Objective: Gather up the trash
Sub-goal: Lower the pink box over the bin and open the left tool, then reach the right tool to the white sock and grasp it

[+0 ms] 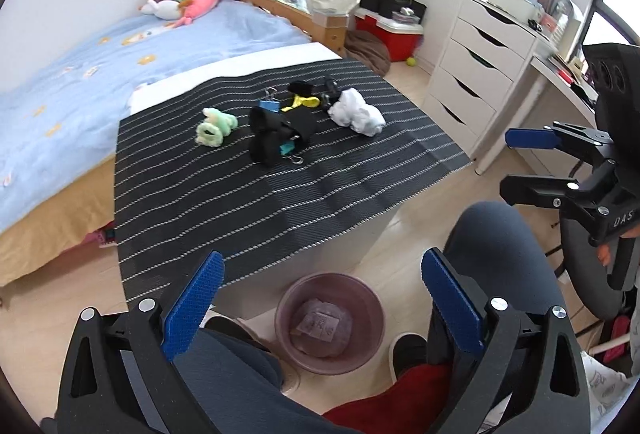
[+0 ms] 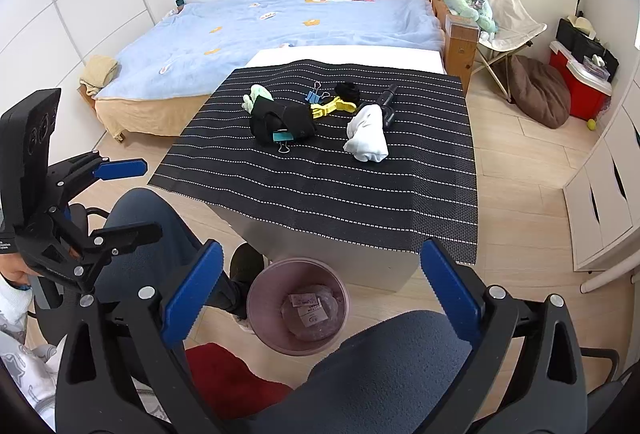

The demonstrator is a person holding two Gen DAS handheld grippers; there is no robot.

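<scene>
A crumpled white tissue wad [image 1: 357, 111] lies on the striped black mat [image 1: 248, 194] at the right of a small clutter; it also shows in the right wrist view [image 2: 368, 136]. A purple waste bin [image 1: 329, 322] stands on the floor in front of the table, between the person's knees, with paper inside; the right wrist view shows the bin too [image 2: 297, 312]. My left gripper [image 1: 320, 298] is open and empty, held above the bin. My right gripper [image 2: 320, 294] is open and empty, also above the bin. Each gripper shows in the other's view, left [image 2: 132, 198] and right [image 1: 520, 162].
On the mat lie a green plush toy [image 1: 214, 126], a black pouch [image 1: 276, 134], blue binder clips [image 1: 269, 103], a yellow clip [image 1: 302, 102] and a black handle [image 2: 388, 102]. A bed [image 1: 80, 74] stands behind, white drawers [image 1: 472, 74] to the right.
</scene>
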